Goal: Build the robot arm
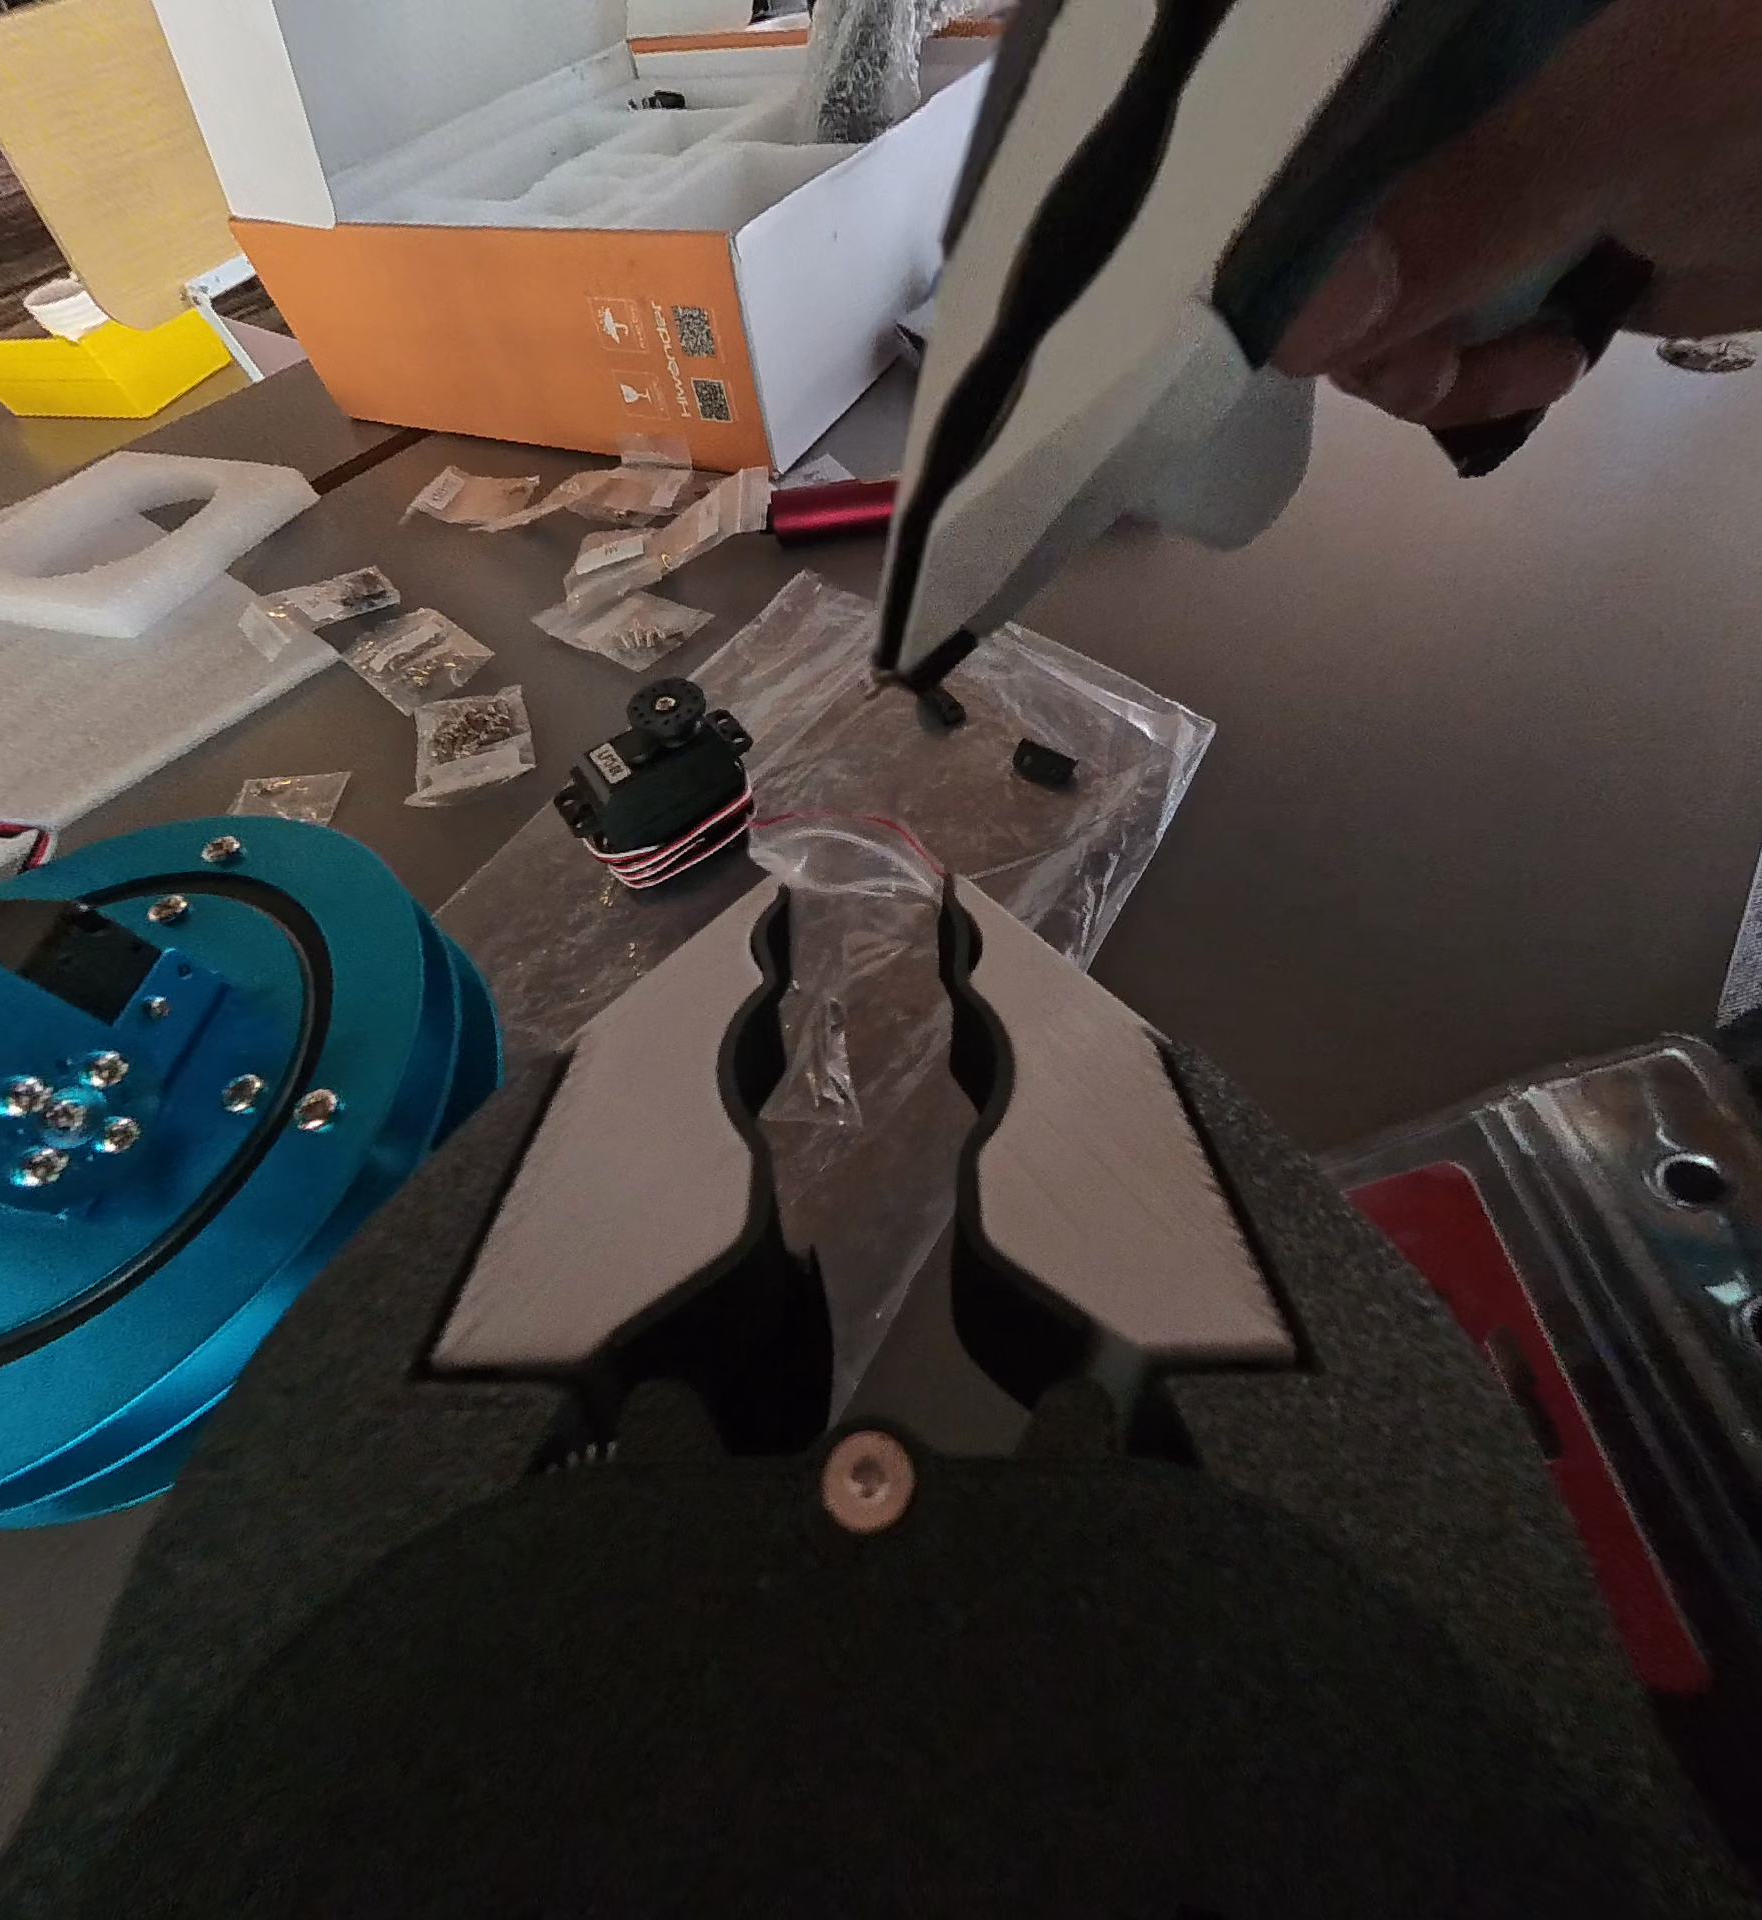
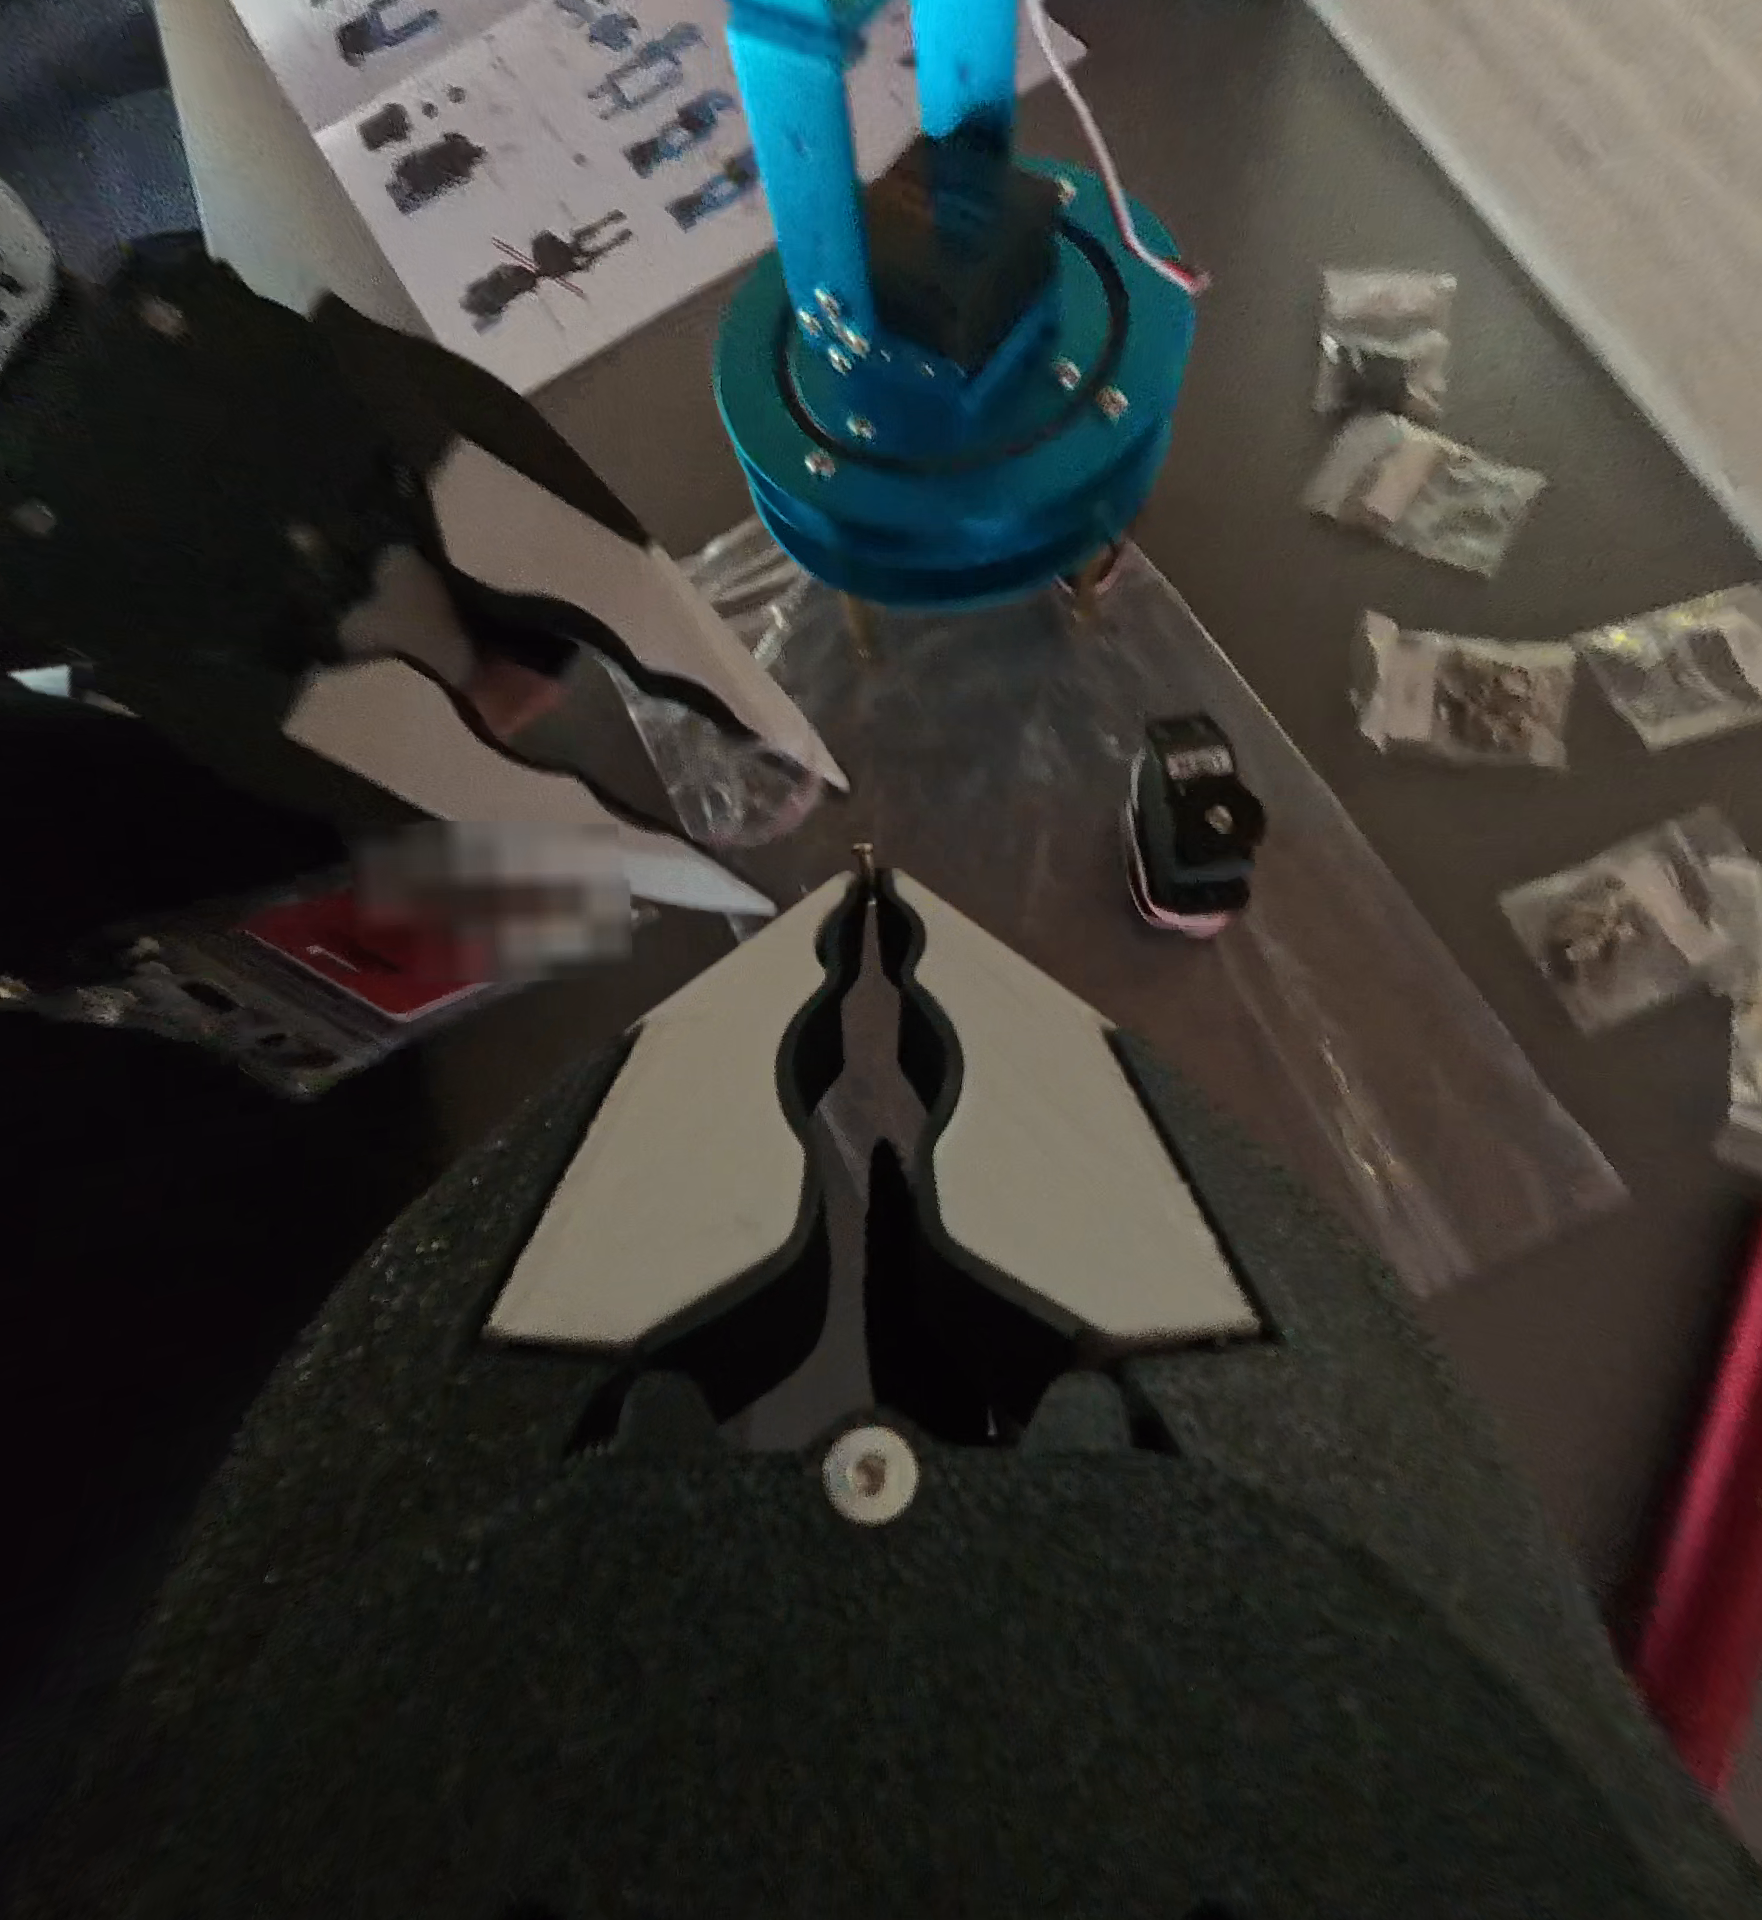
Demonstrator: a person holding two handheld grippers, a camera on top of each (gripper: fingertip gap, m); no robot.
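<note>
Small clear bag [image 1: 835, 1049] of screws pinched between the left tool [image 1: 861, 894] tips, just above the bench [image 1: 1428, 748]. Tiny screw [image 2: 864, 854] clenched in the nearly closed right tool [image 2: 869, 883], just beyond the bag. Black servo [image 1: 664, 795] near the bag; blue round base [image 1: 202, 1122] beside it.

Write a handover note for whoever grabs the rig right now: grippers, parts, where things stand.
Left gripper: jaws shut on a small clear bag of screws.
Right gripper: jaws pinched on a tiny screw, over the clear plastic sheet.
Black servo lies loose on the table, apart from the blue round base.
Two small black parts sit on the sheet.
More screw bags lie past the servo.
</note>
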